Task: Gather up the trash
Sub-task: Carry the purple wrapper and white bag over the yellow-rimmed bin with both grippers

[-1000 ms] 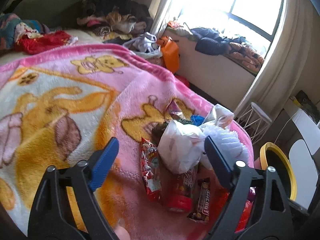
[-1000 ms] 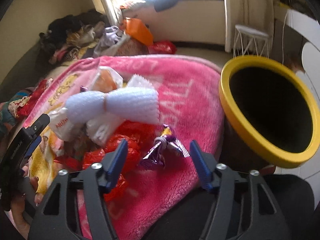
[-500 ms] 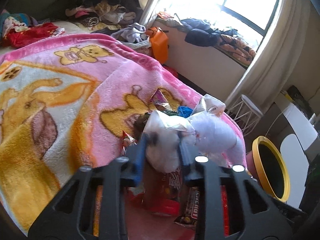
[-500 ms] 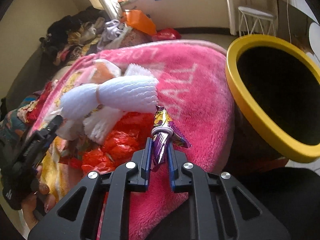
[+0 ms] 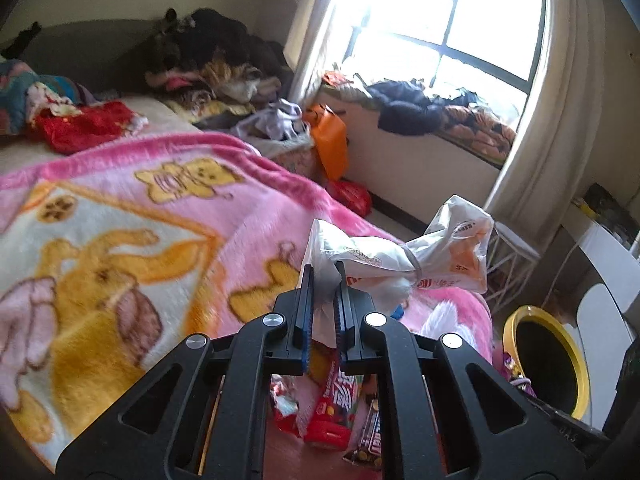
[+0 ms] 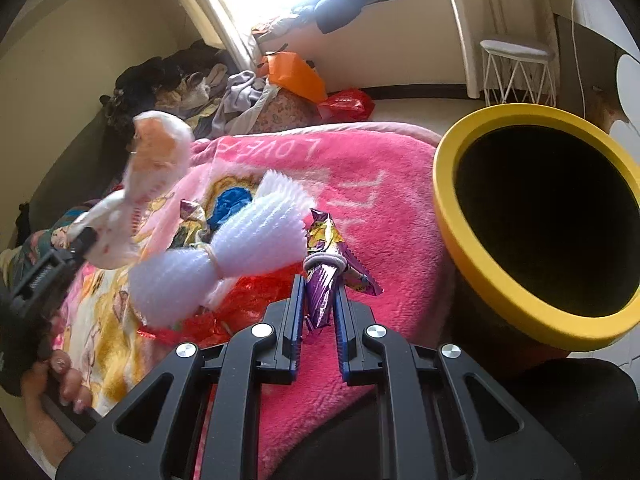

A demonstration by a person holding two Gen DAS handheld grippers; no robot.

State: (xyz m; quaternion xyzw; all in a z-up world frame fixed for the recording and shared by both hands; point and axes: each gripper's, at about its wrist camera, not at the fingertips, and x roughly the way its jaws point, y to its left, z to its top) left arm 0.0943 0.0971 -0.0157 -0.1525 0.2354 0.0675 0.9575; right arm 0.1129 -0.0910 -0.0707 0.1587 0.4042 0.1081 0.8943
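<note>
Both pieces of trash are off the bed and ready for the bin. The left hand-held gripper (image 5: 324,304) is clamped on one end of a crinkled white plastic bag with orange print (image 5: 404,256), tied at its waist by a band, so its loose end flares out toward 2 o'clock above the fleecy pink cartoon blanket (image 5: 120,216). The right hand-held gripper (image 6: 318,312) is pinched on the lower end of a shiny purple foil snack wrapper bound with a white band (image 6: 328,256); its yellow-printed top stands up at 12 o'clock from the jaws.

The round bin with a thick yellow rim and dark inside (image 6: 452,216) sits at 2 o'clock in the right wrist view, just beside the blanket edge, and at 4 o'clock in the left view.

To do this well, I would carry the foil wrapper right over the dark mouth before letting go, since thin foil is light and could flutter onto the rim. The bag is soft and bulky, held only by a thin fold; a slow swing should keep it from slipping out or snagging.

Left on the blanket are a white ribbed foam net tied in the middle (image 6: 224,252), crumpled red cellophane (image 6: 248,300), a blue scrap (image 6: 230,200), and, in the left view, red snack packets (image 5: 336,404).
</note>
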